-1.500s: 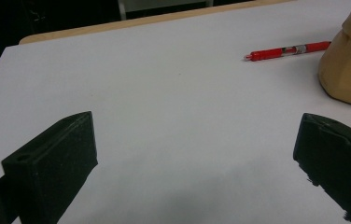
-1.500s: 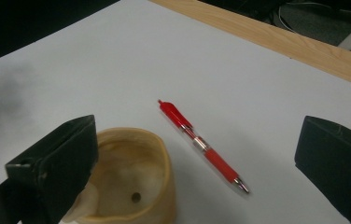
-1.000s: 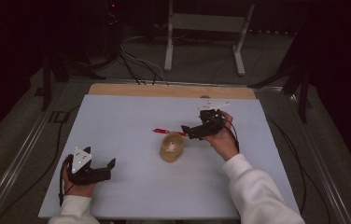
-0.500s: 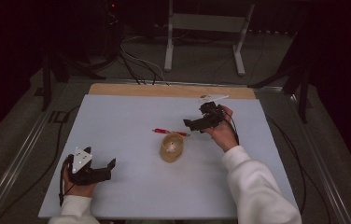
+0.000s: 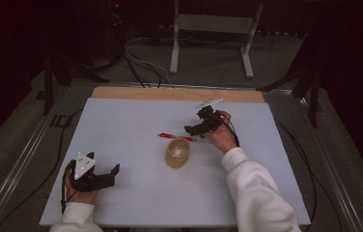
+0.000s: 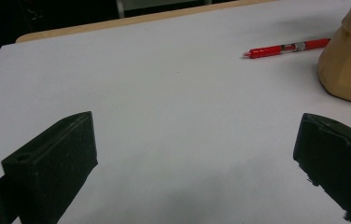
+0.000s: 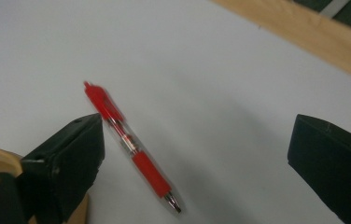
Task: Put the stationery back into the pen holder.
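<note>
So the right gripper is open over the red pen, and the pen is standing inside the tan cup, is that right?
Not quite. The right gripper is open over the red pen, but the pen lies flat on the white table, beside the tan cup, not in it. The right gripper view shows it lying between the jaws, and the high view shows it just beyond the cup.

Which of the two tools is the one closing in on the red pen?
The right tool, open, hovers over the red pen beside the tan cup; the left tool rests apart near the table's front.
</note>
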A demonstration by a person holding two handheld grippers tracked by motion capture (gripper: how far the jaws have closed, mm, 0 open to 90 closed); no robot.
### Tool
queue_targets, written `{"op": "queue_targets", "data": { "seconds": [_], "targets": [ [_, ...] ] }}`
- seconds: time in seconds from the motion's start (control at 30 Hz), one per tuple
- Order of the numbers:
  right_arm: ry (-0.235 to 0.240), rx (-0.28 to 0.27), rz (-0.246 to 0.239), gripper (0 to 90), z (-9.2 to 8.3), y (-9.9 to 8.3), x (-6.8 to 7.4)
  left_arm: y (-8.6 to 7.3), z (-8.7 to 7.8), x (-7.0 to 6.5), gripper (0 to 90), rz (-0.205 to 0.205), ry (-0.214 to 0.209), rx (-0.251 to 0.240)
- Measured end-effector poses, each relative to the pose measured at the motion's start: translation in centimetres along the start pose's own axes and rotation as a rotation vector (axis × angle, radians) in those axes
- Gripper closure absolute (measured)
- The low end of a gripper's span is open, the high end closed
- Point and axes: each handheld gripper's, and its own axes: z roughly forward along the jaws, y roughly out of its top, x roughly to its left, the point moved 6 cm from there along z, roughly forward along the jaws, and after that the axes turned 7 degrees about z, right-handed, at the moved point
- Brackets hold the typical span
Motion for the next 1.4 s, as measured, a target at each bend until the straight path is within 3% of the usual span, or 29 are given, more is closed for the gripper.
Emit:
{"op": "queue_targets", "data": {
  "seconds": [0.07, 0.1, 0.2, 0.23, 0.37, 0.57, 0.73, 0.9, 1.07, 1.4],
  "targets": [
    [0.000, 0.009, -0.001, 5.5, 0.2, -0.2, 0.0, 0.0, 0.0, 0.0, 0.1, 0.000, 0.000, 0.000],
    [-0.008, 0.044, 0.001, 6.7, 0.8, -0.7, -0.1, 0.0, 0.0, 0.0, 0.1, 0.000, 0.001, 0.000],
    [-0.007, 0.055, -0.003, 6.8, 1.0, -0.9, -0.1, 0.0, 0.0, 0.0, 0.1, 0.001, 0.001, 0.001],
    [-0.008, 0.076, -0.012, 11.9, 1.4, -1.5, -0.1, 0.0, 0.0, 0.0, 0.1, 0.002, 0.001, 0.001],
    [0.000, 0.111, -0.030, 18.6, 2.0, -2.3, -0.1, 0.0, 0.0, 0.0, 0.1, 0.003, 0.001, 0.002],
    [0.069, 0.170, -0.082, 44.3, 2.5, -3.5, 0.6, 0.0, 0.0, 0.0, 0.1, 0.005, 0.001, 0.003],
    [0.084, 0.198, -0.131, 60.0, 2.9, -4.0, 1.1, 0.0, 0.0, 0.0, 0.1, 0.005, 0.001, 0.002],
    [0.065, 0.208, -0.164, 72.3, 2.9, -4.1, 1.5, 0.0, 0.0, -0.1, 0.1, 0.005, 0.001, 0.003],
    [0.045, 0.238, -0.200, 80.0, 2.8, -4.2, 2.2, 0.0, 0.0, -0.1, 0.1, 0.006, 0.001, 0.004],
    [0.031, 0.248, -0.174, 80.9, 2.8, -4.1, 2.3, 0.0, 0.1, -0.1, 0.1, 0.007, 0.001, 0.005]
  ]
}}
